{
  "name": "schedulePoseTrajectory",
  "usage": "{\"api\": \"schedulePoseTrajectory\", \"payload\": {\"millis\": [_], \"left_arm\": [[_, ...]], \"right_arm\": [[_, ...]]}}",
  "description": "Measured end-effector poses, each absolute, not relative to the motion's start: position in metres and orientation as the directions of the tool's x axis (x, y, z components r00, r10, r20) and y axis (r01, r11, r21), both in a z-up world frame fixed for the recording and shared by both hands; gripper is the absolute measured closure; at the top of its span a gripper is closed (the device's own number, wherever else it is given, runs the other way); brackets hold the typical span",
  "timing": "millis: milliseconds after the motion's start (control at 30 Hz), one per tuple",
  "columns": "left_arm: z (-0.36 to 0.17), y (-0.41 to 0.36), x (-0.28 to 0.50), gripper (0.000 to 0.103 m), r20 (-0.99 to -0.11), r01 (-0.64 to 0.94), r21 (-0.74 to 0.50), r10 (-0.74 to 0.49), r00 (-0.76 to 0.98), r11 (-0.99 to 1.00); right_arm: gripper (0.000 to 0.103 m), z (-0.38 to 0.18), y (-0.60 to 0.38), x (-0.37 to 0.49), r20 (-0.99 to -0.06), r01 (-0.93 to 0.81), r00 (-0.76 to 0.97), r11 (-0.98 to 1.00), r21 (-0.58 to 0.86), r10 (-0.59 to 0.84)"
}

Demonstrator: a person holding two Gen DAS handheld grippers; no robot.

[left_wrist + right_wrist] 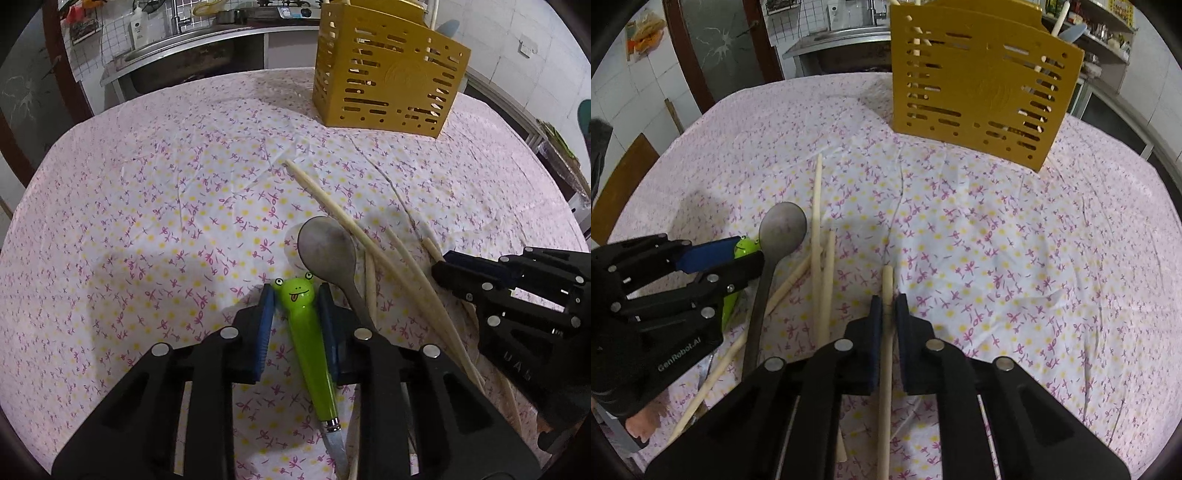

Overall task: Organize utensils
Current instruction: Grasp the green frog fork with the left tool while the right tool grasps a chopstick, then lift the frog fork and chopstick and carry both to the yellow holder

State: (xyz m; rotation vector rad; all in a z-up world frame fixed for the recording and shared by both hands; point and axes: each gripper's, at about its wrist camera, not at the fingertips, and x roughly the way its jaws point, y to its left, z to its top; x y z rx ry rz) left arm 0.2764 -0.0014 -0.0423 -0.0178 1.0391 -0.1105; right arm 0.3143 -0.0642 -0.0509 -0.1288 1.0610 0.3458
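My left gripper point(295, 306) straddles a green frog-handled knife point(304, 332) lying on the cloth; its blue pads stand at either side, a small gap still showing on the left. A grey metal spoon point(328, 254) and several wooden chopsticks point(369, 236) lie just right of it. My right gripper point(888, 306) is shut on one wooden chopstick point(886, 354), which runs between its pads. The left gripper also shows in the right wrist view point(713, 254), the right gripper in the left wrist view point(454, 273). The yellow slotted utensil holder point(388, 74) stands at the back, with utensils in it.
The table carries a pink flowered cloth point(147, 203). The holder also shows in the right wrist view point(979, 81). A kitchen counter with a sink point(177, 48) lies beyond the table. A wooden chair back point(624, 184) stands at the left edge.
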Motion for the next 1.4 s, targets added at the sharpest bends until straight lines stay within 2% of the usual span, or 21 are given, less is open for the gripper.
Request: {"api": "schedulePoseTrajectory", "payload": {"millis": [167,300,600,967,1067,1400], "left_arm": [[-0.042,0.000,0.272,0.081,-0.852,0.085,-0.076,-0.109,0.511,0.993],[-0.041,0.005,0.269,0.086,-0.851,0.084,-0.104,-0.132,0.509,0.991],[-0.027,0.010,0.260,0.086,-0.821,0.086,-0.157,-0.179,0.542,0.984],[0.019,0.011,0.240,0.086,-0.711,0.110,-0.159,-0.191,0.677,0.981],[0.030,0.010,0.236,0.086,-0.685,0.123,-0.147,-0.190,0.703,0.982],[0.060,0.010,0.221,0.086,-0.571,0.140,-0.133,-0.191,0.798,0.981]], "right_arm": [[0.097,-0.049,-0.084,0.316,-0.856,-0.304,0.433,0.940,0.157,0.283],[0.097,-0.043,-0.100,0.311,-0.841,-0.278,0.453,0.943,0.183,0.297],[0.097,-0.016,-0.138,0.295,-0.763,-0.239,0.548,0.939,0.249,0.342],[0.097,0.016,-0.159,0.282,-0.629,-0.230,0.702,0.942,0.243,0.334],[0.097,0.026,-0.163,0.277,-0.566,-0.236,0.755,0.943,0.236,0.330],[0.097,0.039,-0.179,0.271,-0.461,-0.216,0.827,0.938,0.269,0.323]]}}
